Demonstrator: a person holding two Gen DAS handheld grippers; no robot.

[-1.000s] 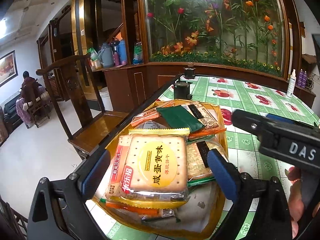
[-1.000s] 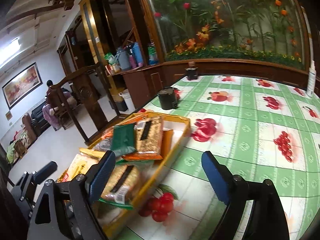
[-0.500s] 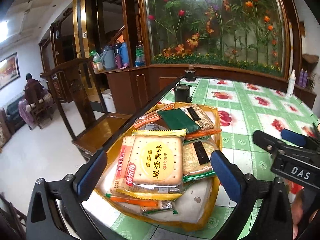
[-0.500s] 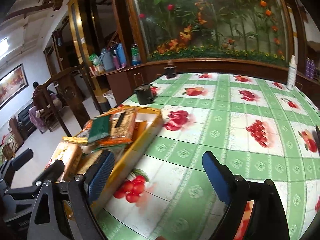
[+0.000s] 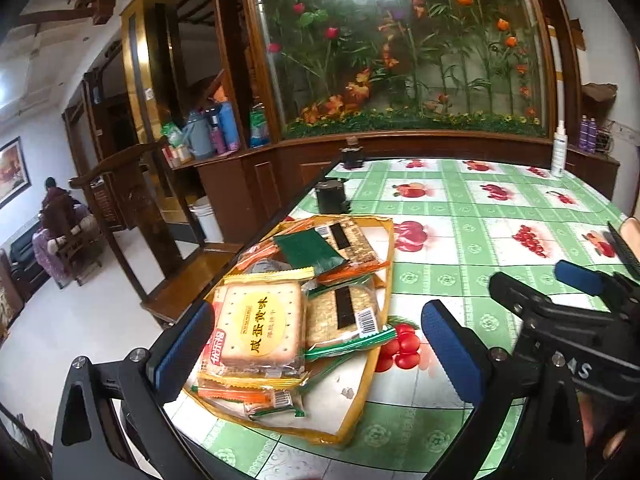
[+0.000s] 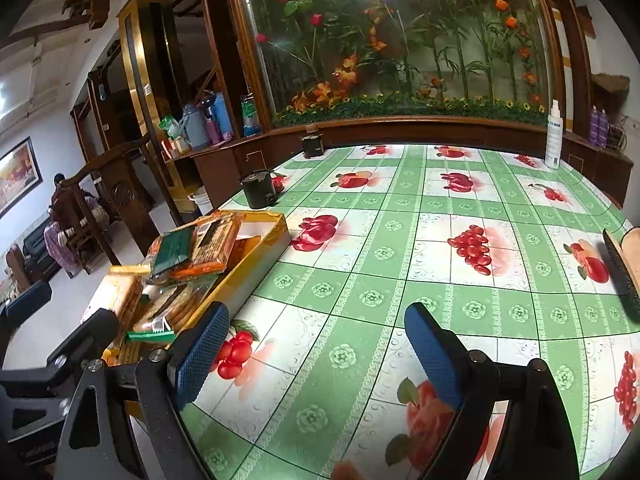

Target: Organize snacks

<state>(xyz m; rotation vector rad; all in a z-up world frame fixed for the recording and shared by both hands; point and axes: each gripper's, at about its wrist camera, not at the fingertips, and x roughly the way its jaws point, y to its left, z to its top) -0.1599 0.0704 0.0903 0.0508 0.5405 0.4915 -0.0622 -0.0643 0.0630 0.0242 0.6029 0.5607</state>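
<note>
Nearest, the left gripper (image 5: 318, 344) hangs over the near end of the tray (image 5: 360, 408), jaws spread wide with nothing pinched. The right gripper (image 6: 316, 346) is also wide apart and empty, above bare tablecloth (image 6: 400, 264) beside the tray. Between the left pads lies a cracker packet (image 5: 260, 328) on top of the snack pile, a seaweed cracker pack (image 5: 344, 312) touching its right side. Further in sits a green packet (image 5: 310, 250). Beyond the tray stands a dark cup (image 5: 330, 196); far off, a spray bottle (image 5: 559, 152).
</note>
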